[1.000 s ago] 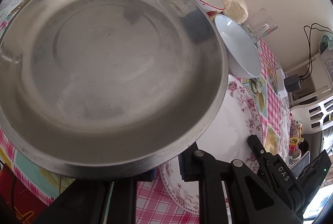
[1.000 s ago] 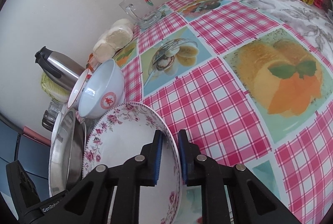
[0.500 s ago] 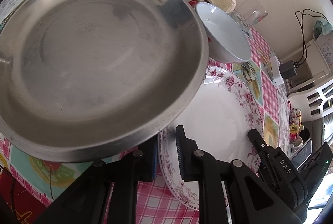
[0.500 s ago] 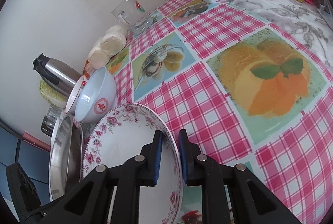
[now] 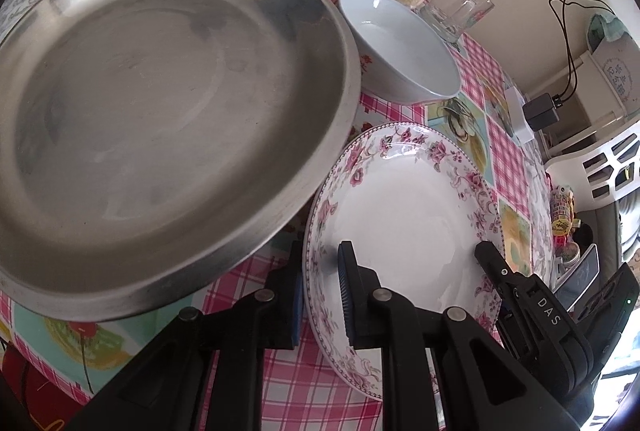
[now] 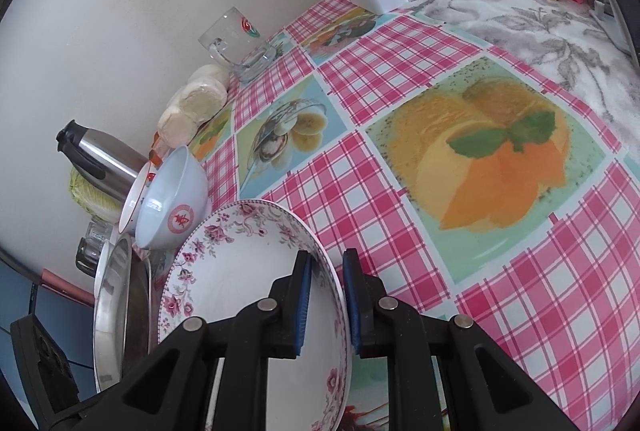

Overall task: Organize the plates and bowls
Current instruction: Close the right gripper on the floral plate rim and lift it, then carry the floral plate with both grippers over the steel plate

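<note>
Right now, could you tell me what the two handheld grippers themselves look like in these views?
Both are matte black plastic. The left gripper and the right gripper each have two angular fingers lined with ribbed blue pads, joined to the body by silver round pivot pins. In the left wrist view the right gripper's side carries white "DAS" lettering and a small green light. No cables, hands or sleeves are visible.

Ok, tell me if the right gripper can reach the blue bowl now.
Probably not: the right gripper is clamped on the floral plate, which lies between it and the blue bowl.
</note>
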Action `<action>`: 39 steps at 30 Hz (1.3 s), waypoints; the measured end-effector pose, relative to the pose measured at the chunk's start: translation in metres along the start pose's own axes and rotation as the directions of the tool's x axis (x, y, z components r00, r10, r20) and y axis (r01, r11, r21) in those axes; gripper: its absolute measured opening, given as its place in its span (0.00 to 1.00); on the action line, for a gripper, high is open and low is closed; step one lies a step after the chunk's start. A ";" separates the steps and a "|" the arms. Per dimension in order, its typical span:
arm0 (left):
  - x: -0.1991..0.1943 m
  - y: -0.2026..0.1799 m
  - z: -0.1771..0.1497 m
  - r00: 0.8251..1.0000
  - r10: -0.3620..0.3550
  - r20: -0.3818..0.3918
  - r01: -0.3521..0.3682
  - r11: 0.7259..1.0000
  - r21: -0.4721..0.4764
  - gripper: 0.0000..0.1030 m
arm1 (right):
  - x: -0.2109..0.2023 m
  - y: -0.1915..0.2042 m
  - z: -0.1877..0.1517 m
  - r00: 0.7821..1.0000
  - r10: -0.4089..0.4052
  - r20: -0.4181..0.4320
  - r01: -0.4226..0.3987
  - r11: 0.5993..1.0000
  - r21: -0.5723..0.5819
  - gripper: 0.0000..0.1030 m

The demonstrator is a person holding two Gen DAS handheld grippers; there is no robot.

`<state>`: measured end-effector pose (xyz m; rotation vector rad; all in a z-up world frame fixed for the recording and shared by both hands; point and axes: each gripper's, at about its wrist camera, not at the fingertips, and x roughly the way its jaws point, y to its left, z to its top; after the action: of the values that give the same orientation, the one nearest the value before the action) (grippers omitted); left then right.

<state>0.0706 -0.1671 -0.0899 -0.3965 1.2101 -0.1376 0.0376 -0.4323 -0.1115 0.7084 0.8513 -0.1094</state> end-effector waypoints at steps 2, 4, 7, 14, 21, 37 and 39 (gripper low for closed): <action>0.001 -0.001 0.001 1.000 0.001 0.003 -0.001 1.000 0.006 0.16 | 0.000 0.000 -0.001 1.000 -0.005 0.004 0.005 1.000 -0.005 0.19; 0.002 -0.002 0.002 1.000 0.003 0.004 -0.003 1.000 0.012 0.16 | -0.001 0.001 -0.001 1.000 -0.012 0.009 0.012 1.000 -0.014 0.18; 0.002 -0.004 0.002 1.000 0.008 0.000 -0.008 1.000 0.020 0.16 | -0.002 0.003 -0.001 1.000 -0.025 0.006 0.026 0.999 -0.032 0.17; 0.008 -0.012 0.006 0.999 -0.017 -0.030 0.018 0.999 0.028 0.16 | -0.008 0.003 0.003 0.999 -0.052 -0.001 0.052 0.997 -0.059 0.15; 0.008 -0.017 0.006 0.999 -0.034 -0.041 0.035 0.999 0.037 0.16 | -0.015 0.002 0.005 0.999 -0.054 0.009 0.054 0.996 -0.074 0.14; 0.000 -0.027 0.007 0.998 -0.052 -0.029 0.054 0.995 0.084 0.16 | -0.032 0.007 0.011 0.997 -0.049 0.051 0.054 0.993 -0.101 0.14; -0.003 -0.027 0.006 0.998 -0.058 -0.027 0.060 0.994 0.089 0.16 | -0.035 0.008 0.012 0.997 -0.052 0.056 0.057 0.993 -0.103 0.14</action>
<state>0.0780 -0.1899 -0.0757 -0.3530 1.2119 -0.2475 0.0249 -0.4398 -0.0770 0.5815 0.8196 -0.1312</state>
